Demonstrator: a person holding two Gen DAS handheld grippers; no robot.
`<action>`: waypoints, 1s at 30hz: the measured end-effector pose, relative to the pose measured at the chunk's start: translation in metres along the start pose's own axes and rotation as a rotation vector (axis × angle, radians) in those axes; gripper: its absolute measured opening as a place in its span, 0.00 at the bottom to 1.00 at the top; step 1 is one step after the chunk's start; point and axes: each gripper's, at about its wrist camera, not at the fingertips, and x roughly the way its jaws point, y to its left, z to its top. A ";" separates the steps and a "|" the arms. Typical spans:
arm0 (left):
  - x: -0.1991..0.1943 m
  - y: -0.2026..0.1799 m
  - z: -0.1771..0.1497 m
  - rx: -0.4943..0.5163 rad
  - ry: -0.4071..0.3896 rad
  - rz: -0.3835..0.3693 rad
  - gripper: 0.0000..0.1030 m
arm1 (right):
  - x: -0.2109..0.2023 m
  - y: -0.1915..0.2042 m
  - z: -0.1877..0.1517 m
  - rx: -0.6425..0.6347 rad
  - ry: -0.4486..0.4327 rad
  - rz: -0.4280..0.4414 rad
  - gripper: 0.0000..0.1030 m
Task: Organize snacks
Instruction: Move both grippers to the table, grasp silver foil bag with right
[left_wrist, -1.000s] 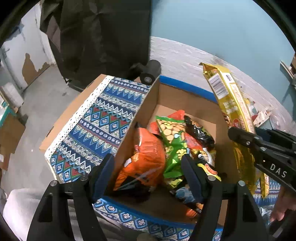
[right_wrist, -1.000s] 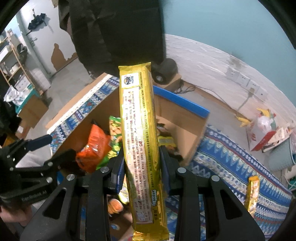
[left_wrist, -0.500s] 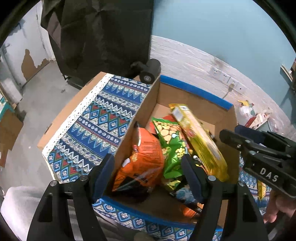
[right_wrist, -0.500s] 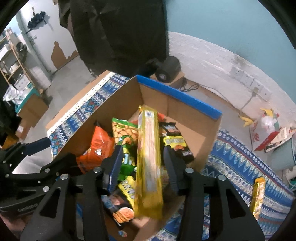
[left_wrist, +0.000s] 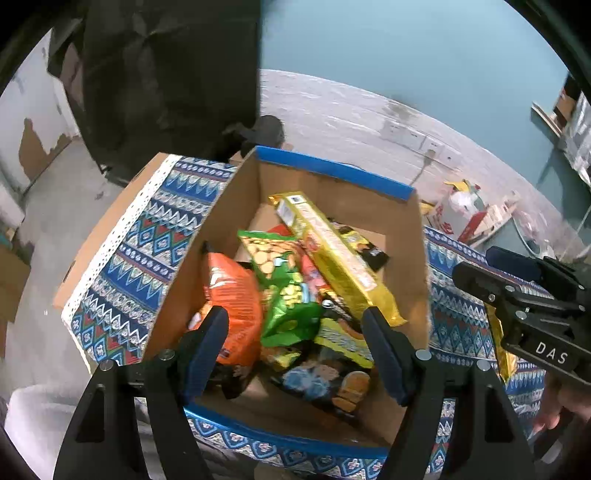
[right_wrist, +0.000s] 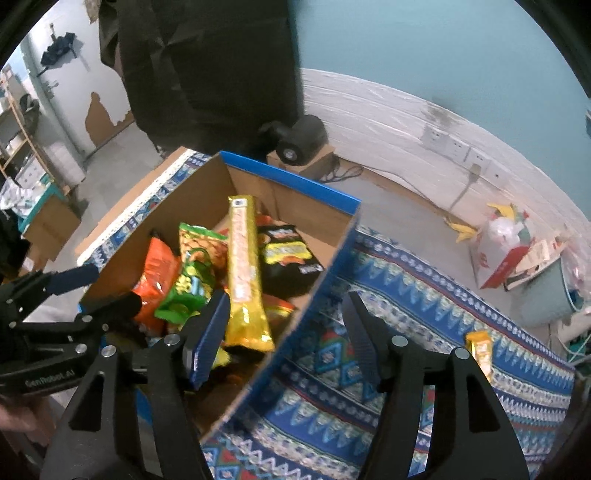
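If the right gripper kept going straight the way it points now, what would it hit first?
Probably the right wall of the cardboard box, or the patterned cloth just beside it; the right gripper straddles that edge, and depth is unclear.

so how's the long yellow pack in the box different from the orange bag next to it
The yellow pack is long, slim and flat, lying on top of the pile; the orange bag is shorter and puffier, tucked against the box's side wall. Both are glossy snack packs inside the cardboard box.

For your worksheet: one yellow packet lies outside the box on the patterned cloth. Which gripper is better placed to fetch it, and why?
Probably the right gripper. It is open and empty beside the cardboard box, on the side where the yellow packet lies. The left gripper hangs open over the box.
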 end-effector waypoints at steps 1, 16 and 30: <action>-0.001 -0.005 -0.001 0.010 0.000 -0.004 0.78 | -0.002 -0.004 -0.002 0.004 0.000 -0.005 0.61; 0.015 -0.096 -0.023 0.174 0.091 -0.107 0.78 | -0.038 -0.076 -0.052 0.046 0.033 -0.073 0.62; 0.034 -0.181 -0.049 0.285 0.195 -0.186 0.78 | -0.062 -0.170 -0.127 0.183 0.094 -0.169 0.65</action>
